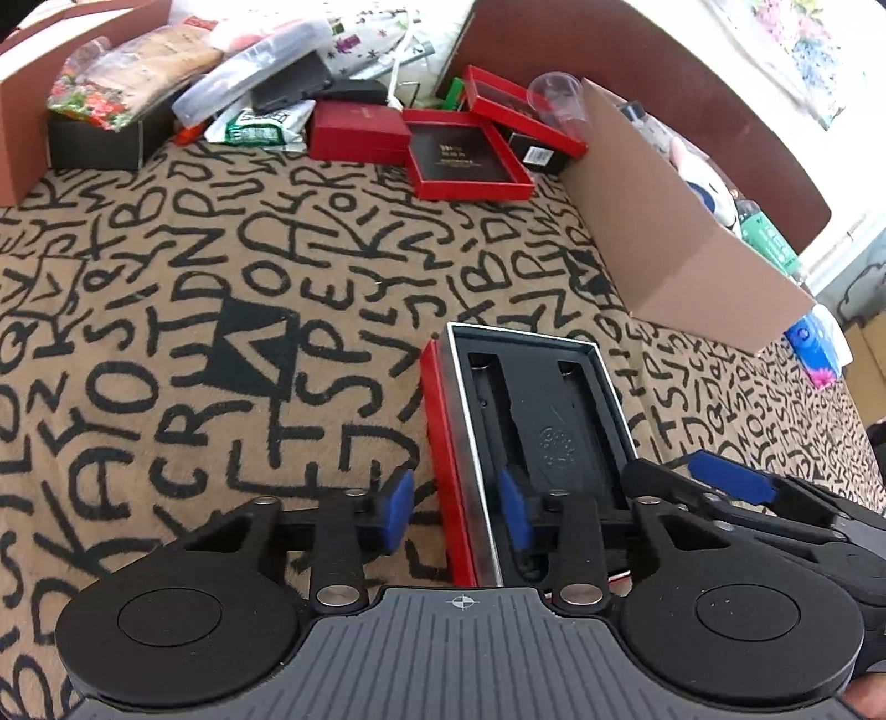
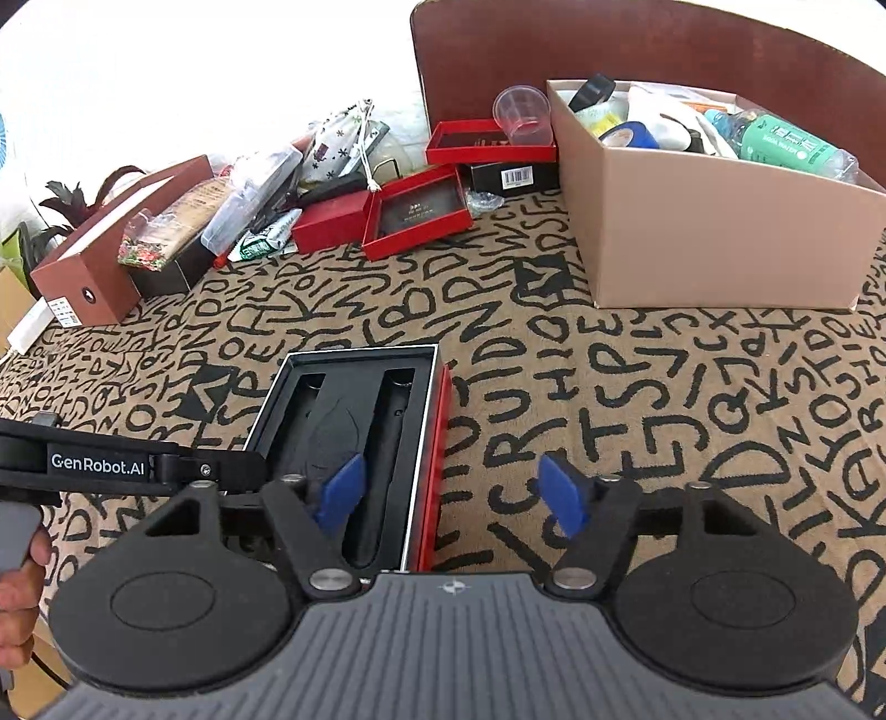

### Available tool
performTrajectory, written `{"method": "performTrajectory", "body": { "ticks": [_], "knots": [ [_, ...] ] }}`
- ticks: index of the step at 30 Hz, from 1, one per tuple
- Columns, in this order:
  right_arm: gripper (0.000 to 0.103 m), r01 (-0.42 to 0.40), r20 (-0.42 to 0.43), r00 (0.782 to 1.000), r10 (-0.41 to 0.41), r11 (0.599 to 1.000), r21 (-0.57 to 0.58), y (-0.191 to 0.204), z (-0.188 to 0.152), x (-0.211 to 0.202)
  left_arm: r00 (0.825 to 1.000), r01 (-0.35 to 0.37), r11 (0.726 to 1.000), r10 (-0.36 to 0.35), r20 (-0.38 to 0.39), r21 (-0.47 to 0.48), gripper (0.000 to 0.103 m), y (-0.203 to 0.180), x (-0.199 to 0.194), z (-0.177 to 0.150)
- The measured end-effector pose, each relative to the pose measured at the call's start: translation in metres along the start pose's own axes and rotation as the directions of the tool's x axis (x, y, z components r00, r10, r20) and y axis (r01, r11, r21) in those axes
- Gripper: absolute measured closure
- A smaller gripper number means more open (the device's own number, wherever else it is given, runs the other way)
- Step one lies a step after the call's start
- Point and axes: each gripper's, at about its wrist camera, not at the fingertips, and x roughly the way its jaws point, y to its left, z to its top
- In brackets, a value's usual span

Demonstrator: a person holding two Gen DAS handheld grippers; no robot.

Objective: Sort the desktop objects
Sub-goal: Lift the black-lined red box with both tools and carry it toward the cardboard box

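Observation:
A red box with a black moulded insert (image 1: 531,421) lies open on the letter-patterned tablecloth; it also shows in the right wrist view (image 2: 360,437). My left gripper (image 1: 457,512) is open and straddles the box's left red wall, one pad outside, one inside. My right gripper (image 2: 454,493) is open and straddles the box's right red wall. Each gripper shows at the edge of the other's view. Neither is closed on the box.
A tan cardboard box (image 2: 714,221) full of items stands at the back right. Open red boxes (image 2: 415,213), a clear cup (image 2: 523,113), a brown box (image 2: 94,266) and mixed packets lie along the far edge. A brown chair back (image 2: 637,50) stands behind.

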Motion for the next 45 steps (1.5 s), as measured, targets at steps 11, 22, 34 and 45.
{"method": "performTrajectory", "body": {
  "ticks": [11, 22, 34, 45],
  "knots": [
    [0.056, -0.024, -0.042, 0.999, 0.024, 1.000, 0.016, 0.003, 0.002, 0.020, 1.000, -0.011, 1.000, 0.011, -0.022, -0.005, 0.059, -0.004, 0.016, 0.006],
    [0.070, -0.039, -0.058, 0.998, 0.040, 0.999, 0.022, 0.006, 0.005, 0.027, 1.000, -0.011, 1.000, 0.011, -0.017, -0.010, 0.060, -0.003, 0.019, 0.007],
    [0.080, -0.067, -0.067, 0.995, 0.071, 0.996, 0.066, 0.001, 0.005, 0.029, 1.000, -0.015, 1.000, 0.016, -0.019, 0.027, 0.070, -0.006, 0.020, 0.007],
    [0.083, -0.053, -0.042, 0.998, 0.055, 0.997, 0.052, 0.001, 0.002, 0.010, 0.999, -0.030, 0.998, 0.031, -0.014, 0.052, 0.069, -0.024, 0.006, 0.002]
  ]
}}
